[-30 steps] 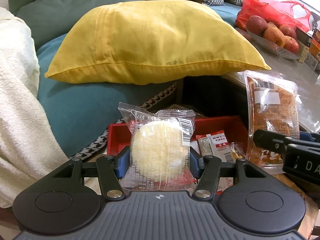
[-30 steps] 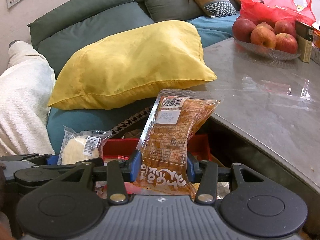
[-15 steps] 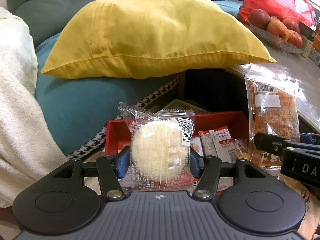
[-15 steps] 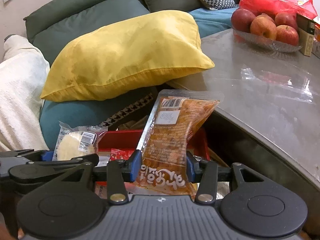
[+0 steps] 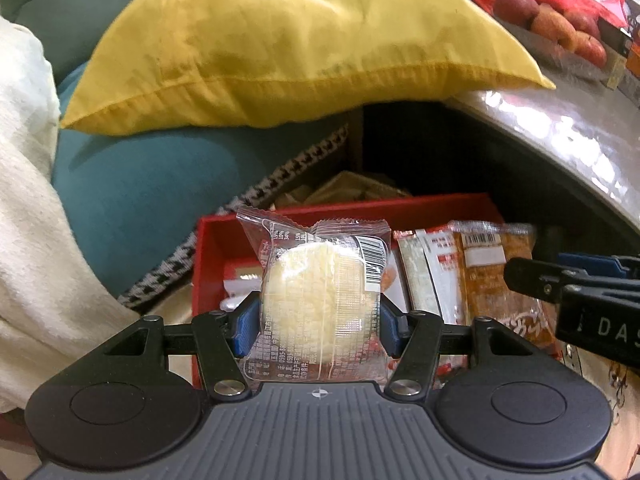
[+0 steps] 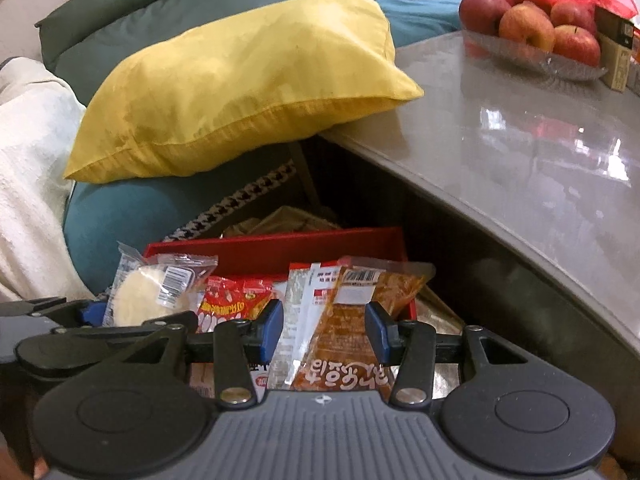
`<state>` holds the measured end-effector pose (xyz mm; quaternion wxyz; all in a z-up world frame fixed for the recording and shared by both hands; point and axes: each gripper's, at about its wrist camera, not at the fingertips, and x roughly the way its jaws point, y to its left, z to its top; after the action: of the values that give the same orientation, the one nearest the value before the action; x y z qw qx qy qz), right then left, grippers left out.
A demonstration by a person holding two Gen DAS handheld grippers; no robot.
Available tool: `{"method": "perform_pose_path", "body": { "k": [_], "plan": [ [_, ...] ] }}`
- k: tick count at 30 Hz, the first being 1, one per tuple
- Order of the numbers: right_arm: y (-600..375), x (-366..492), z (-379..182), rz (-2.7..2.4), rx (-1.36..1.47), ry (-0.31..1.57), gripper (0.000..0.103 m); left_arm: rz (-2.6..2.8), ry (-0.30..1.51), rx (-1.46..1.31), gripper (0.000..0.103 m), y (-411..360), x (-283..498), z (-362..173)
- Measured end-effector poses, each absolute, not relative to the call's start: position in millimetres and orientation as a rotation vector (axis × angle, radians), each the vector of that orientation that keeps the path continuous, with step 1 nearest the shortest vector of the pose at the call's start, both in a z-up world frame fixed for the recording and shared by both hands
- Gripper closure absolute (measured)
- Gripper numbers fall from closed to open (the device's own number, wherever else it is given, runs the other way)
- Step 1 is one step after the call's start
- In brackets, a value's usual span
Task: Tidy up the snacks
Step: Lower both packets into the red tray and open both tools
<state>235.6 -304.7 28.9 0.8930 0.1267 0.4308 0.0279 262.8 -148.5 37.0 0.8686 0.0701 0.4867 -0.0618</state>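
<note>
Left tool (image 5: pixel 319 322) grips round crinkly-wrapped cake (image 5: pixel 316 300) | right tool (image 6: pixel 324 332) wide (orange pouch (image 6: pixel 360 320) loose)

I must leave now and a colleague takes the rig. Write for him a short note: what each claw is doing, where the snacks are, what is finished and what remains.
Left claw: shut on the round pale cake in clear wrapper, held above the red rectangular box, not yet released.
Right claw: open; the orange-brown snack packet with barcode label sits between its fingers, leaning in the red box beside other packets.
Done: the orange-brown packet looks delivered into the box.
Left: lower the cake into the box's free left part, open the left claw, and draw both claws back.
The grey table holds a glass bowl of red apples; I see no loose snacks there.
</note>
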Motion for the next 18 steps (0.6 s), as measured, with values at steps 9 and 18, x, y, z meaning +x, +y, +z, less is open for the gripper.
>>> {"method": "perform_pose_path", "body": {
  "k": [9, 18],
  "plan": [
    [-303.8, 238.3, 21.7, 0.051, 0.257, 0.934, 0.06, -0.133, 1.003, 0.163, 0.02, -151.6, 260.7, 38.3],
    [-305.8, 240.1, 19.6, 0.026, 0.25, 0.944, 0.056, -0.127, 1.003, 0.168, 0.018, -150.5, 258.6, 38.7]
  ]
}}
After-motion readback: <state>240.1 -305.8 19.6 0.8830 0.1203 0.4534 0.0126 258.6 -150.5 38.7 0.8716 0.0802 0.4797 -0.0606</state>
